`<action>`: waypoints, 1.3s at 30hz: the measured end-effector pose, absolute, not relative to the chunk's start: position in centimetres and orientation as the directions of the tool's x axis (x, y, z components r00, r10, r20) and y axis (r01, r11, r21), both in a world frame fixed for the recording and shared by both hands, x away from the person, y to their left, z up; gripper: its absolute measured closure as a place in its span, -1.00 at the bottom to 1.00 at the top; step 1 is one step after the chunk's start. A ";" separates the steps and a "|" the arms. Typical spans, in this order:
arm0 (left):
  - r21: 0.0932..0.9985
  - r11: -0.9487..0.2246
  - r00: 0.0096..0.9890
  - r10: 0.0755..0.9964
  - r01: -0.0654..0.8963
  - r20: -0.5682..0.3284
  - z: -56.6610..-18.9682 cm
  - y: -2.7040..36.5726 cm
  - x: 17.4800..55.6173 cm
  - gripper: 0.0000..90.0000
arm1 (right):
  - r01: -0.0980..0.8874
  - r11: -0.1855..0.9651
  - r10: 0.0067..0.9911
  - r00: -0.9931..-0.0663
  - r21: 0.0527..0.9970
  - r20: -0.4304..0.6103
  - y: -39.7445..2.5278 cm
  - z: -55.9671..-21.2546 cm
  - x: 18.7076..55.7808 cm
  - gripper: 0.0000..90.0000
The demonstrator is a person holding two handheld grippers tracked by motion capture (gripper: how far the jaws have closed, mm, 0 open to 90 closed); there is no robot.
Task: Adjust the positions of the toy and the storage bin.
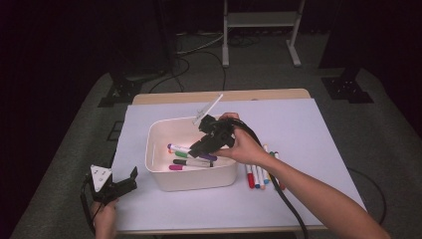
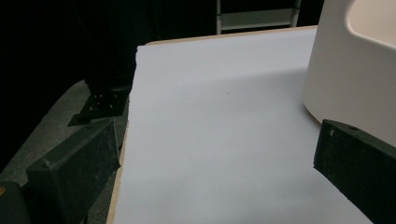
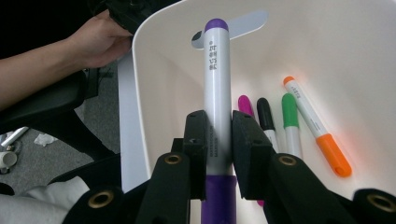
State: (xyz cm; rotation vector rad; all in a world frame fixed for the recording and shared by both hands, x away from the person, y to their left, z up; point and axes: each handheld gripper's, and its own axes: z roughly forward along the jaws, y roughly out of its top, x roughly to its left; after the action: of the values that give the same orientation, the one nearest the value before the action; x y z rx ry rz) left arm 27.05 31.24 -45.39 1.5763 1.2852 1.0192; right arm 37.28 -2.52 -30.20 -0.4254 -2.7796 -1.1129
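The left tool (image 1: pixel 133 175) rests near the front left corner of the tabletop (image 2: pixel 219 140), its jaws spread wide with nothing between them, just beside the outer wall of the white bin (image 1: pixel 191 180). It has no part in this step and is best kept where it is, clear of the bin's wall so that it cannot nudge the bin.

Inside the bin lie several markers: a magenta marker (image 3: pixel 244 104), a black marker (image 3: pixel 265 116), a green marker (image 3: pixel 289 116) and an orange marker (image 3: pixel 317 127), roughly side by side on the floor.

The right tool (image 3: pixel 219 149) is over the bin's interior, clamped narrow on the barrel of the purple marker (image 3: pixel 217 93), which sits straight between the pads, with its tip end pointing toward the bin's far wall. The step in hand looks like placing this marker with the others. To do it well, lower the tool until the marker is close to the floor and parallel with those lying there, aim for the bare strip beside the magenta one, then part the jaws slowly so it does not bounce or roll.

Right of the bin, more markers (image 1: pixel 259 174) wait in a row on the tabletop.
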 end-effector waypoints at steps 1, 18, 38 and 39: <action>0.945 -0.122 0.145 0.986 0.304 0.081 -45.4 31.2 27.1 -1.00 | 0.291 0.697 0.209 -0.957 0.655 0.203 -2.2 -30.4 37.4 0.68; 0.945 -0.118 0.146 0.986 0.305 0.076 -45.4 31.3 27.1 -1.00 | 0.262 0.765 0.160 -0.962 0.589 0.221 1.9 -32.9 37.6 0.68; 0.945 -0.129 0.160 0.984 0.301 0.083 -45.4 31.2 27.1 -1.00 | 0.252 0.777 0.175 -0.967 0.577 0.187 1.1 -32.6 37.2 0.39; 0.945 -0.129 0.160 0.984 0.301 0.084 -45.4 31.2 27.1 -1.00 | 0.258 0.772 0.182 -0.965 0.581 0.188 0.8 -32.4 37.1 0.38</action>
State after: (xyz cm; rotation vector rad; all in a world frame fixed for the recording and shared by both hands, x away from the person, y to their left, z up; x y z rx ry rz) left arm 27.06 31.25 -45.40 1.5862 1.2687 1.0115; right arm 37.11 0.81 -32.41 -0.3547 -2.8425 -0.9588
